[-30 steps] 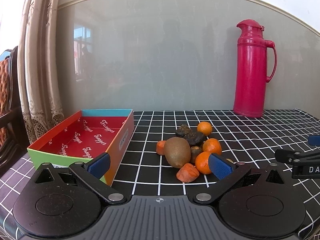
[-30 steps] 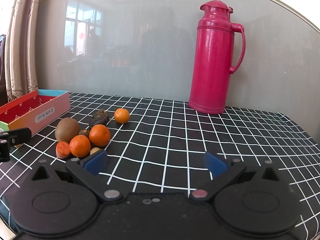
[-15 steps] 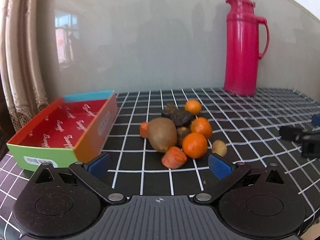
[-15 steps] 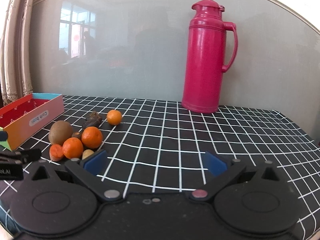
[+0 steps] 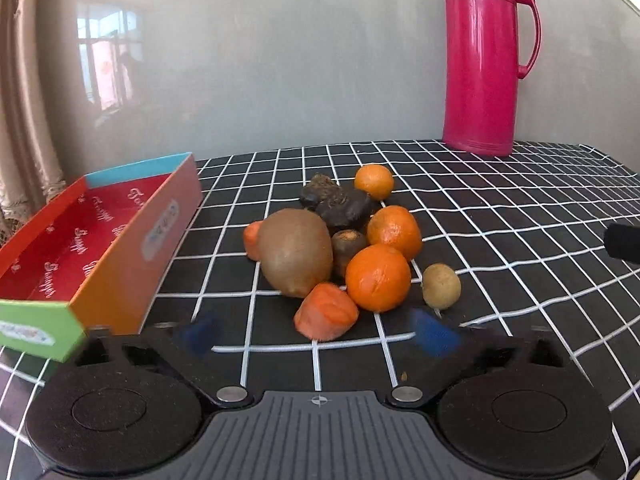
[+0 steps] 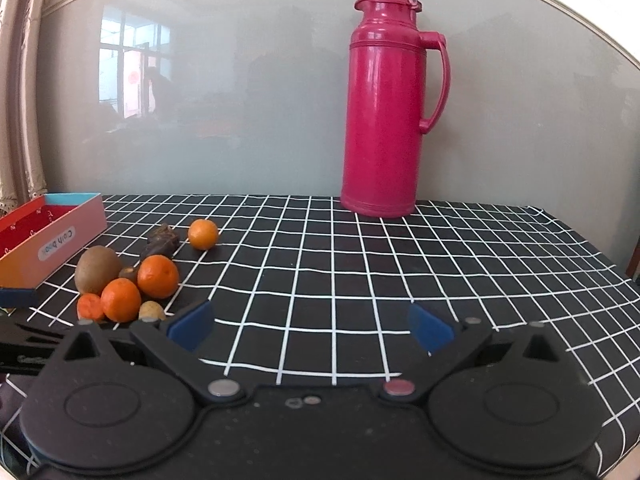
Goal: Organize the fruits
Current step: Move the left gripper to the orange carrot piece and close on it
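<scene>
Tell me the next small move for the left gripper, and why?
Probably ease the left gripper forward onto the carrot piece: its jaws are open and empty, the piece lies nearest between them, and the box alongside holds no fruit.

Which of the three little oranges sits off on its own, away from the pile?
The farthest orange, nearest the pink flask. The other two touch each other beside the kiwi.

Fruit pile just ahead of left gripper [image 5: 316, 330], w/ brown kiwi [image 5: 295, 252] centre; two oranges [image 5: 378, 278] touching at its right, a third [image 5: 374, 181] at the far end. Dark lumps [image 5: 336, 202] behind, poss. dried fruit. Open red-lined box [image 5: 100, 236] far-left, tilted.
</scene>
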The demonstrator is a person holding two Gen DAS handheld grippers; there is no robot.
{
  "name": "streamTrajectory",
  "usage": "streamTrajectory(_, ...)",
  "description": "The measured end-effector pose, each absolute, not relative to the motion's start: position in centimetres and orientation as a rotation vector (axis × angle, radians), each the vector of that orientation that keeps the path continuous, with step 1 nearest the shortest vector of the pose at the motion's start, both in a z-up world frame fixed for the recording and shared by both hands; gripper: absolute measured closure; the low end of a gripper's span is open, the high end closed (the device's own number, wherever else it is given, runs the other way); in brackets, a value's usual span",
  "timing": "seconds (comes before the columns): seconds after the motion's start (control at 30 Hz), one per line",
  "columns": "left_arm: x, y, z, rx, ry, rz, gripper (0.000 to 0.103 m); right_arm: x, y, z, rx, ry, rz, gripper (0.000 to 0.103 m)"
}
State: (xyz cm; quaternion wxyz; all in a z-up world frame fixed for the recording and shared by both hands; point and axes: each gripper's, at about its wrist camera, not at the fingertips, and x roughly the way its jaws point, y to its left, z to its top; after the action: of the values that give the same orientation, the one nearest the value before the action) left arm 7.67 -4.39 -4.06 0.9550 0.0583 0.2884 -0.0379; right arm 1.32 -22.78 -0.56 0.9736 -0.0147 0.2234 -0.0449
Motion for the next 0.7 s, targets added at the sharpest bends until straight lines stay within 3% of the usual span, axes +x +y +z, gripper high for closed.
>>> streamTrajectory(0.03, 8.1, -4.4, -4.2, 0.117, 0.598, -0.079, 0.038, 1.4, -22.8, -0.6, -0.03, 0.452, -0.096, 0.0)
streamTrajectory(0.27, 8.7, -4.5, -4.5, 0.12, 0.6, -0.082, 0.041, 2.2, -23.2, -0.8, -0.011, 0.467, -0.116, 0.0)
streamTrajectory(0.33, 8.4, -4.5, -4.4, 0.102, 0.603, -0.106, 0.06, 2.2, -23.1, -0.9, -0.013, 0.467, -0.115, 0.0)
streamTrajectory(0.43, 8.1, -5.2, -4.4, 0.143, 0.591, -0.104, 0.067, 2.2, -22.8, -0.9, -0.018, 0.464, -0.106, 0.0)
streamTrajectory(0.7, 7.6, -4.5, -3.8, 0.113, 0.58, -0.111, 0.07, 2.1, -22.7, -0.9, -0.024, 0.463, -0.108, 0.0)
